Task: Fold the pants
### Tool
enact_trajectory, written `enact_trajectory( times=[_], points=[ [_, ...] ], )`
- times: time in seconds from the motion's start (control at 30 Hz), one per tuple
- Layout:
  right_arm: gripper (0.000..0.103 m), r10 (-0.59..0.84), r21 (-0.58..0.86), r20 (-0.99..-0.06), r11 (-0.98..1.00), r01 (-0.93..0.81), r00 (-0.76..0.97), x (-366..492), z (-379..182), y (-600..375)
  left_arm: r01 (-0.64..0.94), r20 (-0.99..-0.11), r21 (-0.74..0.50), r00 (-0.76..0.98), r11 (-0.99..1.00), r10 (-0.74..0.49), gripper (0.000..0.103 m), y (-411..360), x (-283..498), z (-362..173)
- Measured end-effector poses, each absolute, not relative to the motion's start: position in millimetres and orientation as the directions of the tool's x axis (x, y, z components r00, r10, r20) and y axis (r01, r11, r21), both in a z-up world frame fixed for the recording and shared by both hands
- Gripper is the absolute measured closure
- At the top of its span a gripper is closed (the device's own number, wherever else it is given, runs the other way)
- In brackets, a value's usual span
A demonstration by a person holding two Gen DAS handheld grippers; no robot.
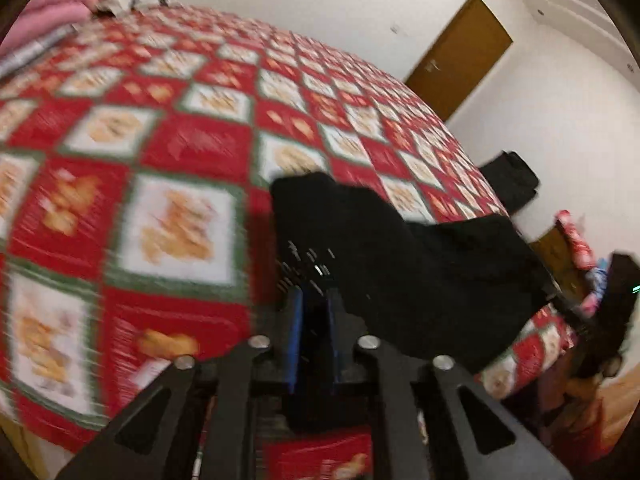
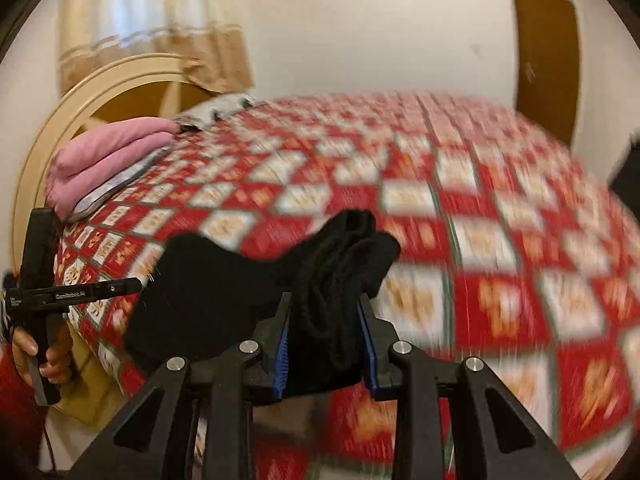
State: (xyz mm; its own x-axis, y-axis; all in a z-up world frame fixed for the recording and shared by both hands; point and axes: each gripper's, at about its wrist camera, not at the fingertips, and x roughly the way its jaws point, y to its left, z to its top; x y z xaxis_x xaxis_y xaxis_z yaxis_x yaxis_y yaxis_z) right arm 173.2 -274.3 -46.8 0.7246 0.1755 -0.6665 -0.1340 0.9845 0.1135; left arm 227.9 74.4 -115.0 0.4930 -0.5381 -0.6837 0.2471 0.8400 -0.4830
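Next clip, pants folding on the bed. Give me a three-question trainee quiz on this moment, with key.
1. True or false: the right gripper is shut on the black pants.
2. What lies by the headboard? A) pink folded cloth B) a green towel C) a laptop
3. Fill in: the bedspread is checked red and ____.

Key: 1 true; 2 A; 3 white.

A bed point(image 2: 460, 208) wears a red, white and green checked quilt point(image 1: 168, 168). Folded pink blankets point(image 2: 108, 160) are stacked near a cream curved headboard point(image 2: 80, 92). Behind it hangs a beige curtain point(image 2: 160, 20); a brown door point(image 1: 460, 56) is set in the white wall point(image 2: 360, 20).
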Motion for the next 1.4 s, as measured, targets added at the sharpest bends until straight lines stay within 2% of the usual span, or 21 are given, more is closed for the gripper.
enact_trajectory(
  times=[0.03, 0.1, 0.2, 0.23, 0.3, 0.37, 0.5, 0.67, 0.77, 0.8, 0.83, 0.87, 0.9, 1.0, 1.17, 1.27, 1.33, 1.4],
  points=[
    [0.073, 0.176, 0.133, -0.674, 0.984, -0.116, 0.718, 172.4, -55.0, -280.9, 0.241, -0.693, -0.488, 0.476, 0.839, -0.541, 0.069, 68.8, 227.5, -118.8],
    [0.073, 0.190, 0.191, -0.681, 0.978, -0.078, 0.707, 166.2, -74.0, -293.1, 0.241, -0.698, -0.492, 0.465, 0.836, -0.545, 0.061, 61.3, 224.5, -119.4],
    [0.073, 0.219, 0.263, -0.670, 0.964, -0.049, 0.709, 162.7, -90.6, -303.9, 0.271, -0.682, -0.474, 0.489, 0.838, -0.544, 0.042, 52.8, 218.8, -115.8],
    [0.073, 0.225, 0.273, -0.667, 0.961, -0.049, 0.710, 161.5, -92.6, -306.0, 0.270, -0.695, -0.454, 0.489, 0.849, -0.527, 0.039, 49.3, 220.0, -117.1],
    [0.073, 0.241, 0.289, -0.662, 0.956, -0.055, 0.710, 161.8, -93.2, -308.8, 0.224, -0.743, -0.377, 0.507, 0.899, -0.438, 0.039, 49.2, 224.5, -119.4],
    [0.073, 0.243, 0.290, -0.660, 0.955, -0.058, 0.711, 159.8, -92.5, -309.1, 0.184, -0.746, -0.342, 0.543, 0.921, -0.386, 0.039, 58.6, 224.2, -117.0],
    [0.073, 0.250, 0.303, -0.666, 0.952, -0.051, 0.703, 159.4, -98.4, -311.8, 0.188, -0.738, -0.414, 0.504, 0.891, -0.449, 0.039, 68.6, 227.8, -121.6],
    [0.073, 0.260, 0.326, -0.661, 0.944, -0.042, 0.704, 160.6, -101.6, -315.8, 0.239, -0.743, -0.343, 0.523, 0.909, -0.418, 0.037, 42.9, 230.3, -130.4],
    [0.073, 0.264, 0.332, -0.660, 0.942, -0.043, 0.703, 161.1, -106.2, -318.8, 0.236, -0.718, -0.388, 0.529, 0.891, -0.452, 0.034, 38.5, 229.2, -130.9],
    [0.073, 0.273, 0.347, -0.657, 0.937, -0.040, 0.702, 161.2, -108.0, -321.2, 0.237, -0.715, -0.396, 0.527, 0.887, -0.460, 0.038, 38.3, 228.8, -130.2],
    [0.073, 0.283, 0.366, -0.653, 0.930, -0.035, 0.702, 161.1, -108.9, -323.8, 0.244, -0.706, -0.417, 0.520, 0.875, -0.481, 0.061, 38.5, 227.5, -129.0],
    [0.072, 0.292, 0.380, -0.651, 0.924, -0.033, 0.701, 161.3, -109.9, -325.6, 0.253, -0.697, -0.457, 0.493, 0.852, -0.521, 0.078, 39.1, 226.7, -129.1],
    [0.069, 0.303, 0.399, -0.645, 0.916, -0.028, 0.701, 161.4, -110.9, -327.8, 0.250, -0.692, -0.479, 0.482, 0.841, -0.537, 0.082, 39.9, 226.1, -129.0],
    [0.058, 0.319, 0.442, -0.644, 0.897, -0.003, 0.695, 162.7, -113.4, -332.6, 0.235, -0.681, -0.483, 0.504, 0.844, -0.531, 0.082, 42.7, 222.6, -127.6],
    [0.056, 0.394, 0.571, -0.584, 0.821, 0.014, 0.709, 159.7, -104.1, -353.0, 0.214, -0.686, -0.493, 0.501, 0.843, -0.528, 0.082, 43.1, 226.4, -128.8],
    [0.029, 0.393, 0.595, -0.535, 0.803, 0.004, 0.748, 161.2, -92.8, -362.7, 0.217, -0.695, -0.475, 0.503, 0.853, -0.515, 0.082, 39.2, 225.9, -128.0],
    [0.029, 0.362, 0.568, -0.552, 0.823, 0.021, 0.751, 167.8, -93.5, -361.7, 0.217, -0.699, -0.464, 0.506, 0.859, -0.506, 0.081, 37.1, 225.6, -128.7],
    [0.029, 0.390, 0.567, -0.580, 0.824, 0.011, 0.715, 179.5, -104.3, -354.4, 0.210, -0.702, -0.460, 0.508, 0.863, -0.499, 0.078, 37.0, 226.5, -129.9]
  ],
)
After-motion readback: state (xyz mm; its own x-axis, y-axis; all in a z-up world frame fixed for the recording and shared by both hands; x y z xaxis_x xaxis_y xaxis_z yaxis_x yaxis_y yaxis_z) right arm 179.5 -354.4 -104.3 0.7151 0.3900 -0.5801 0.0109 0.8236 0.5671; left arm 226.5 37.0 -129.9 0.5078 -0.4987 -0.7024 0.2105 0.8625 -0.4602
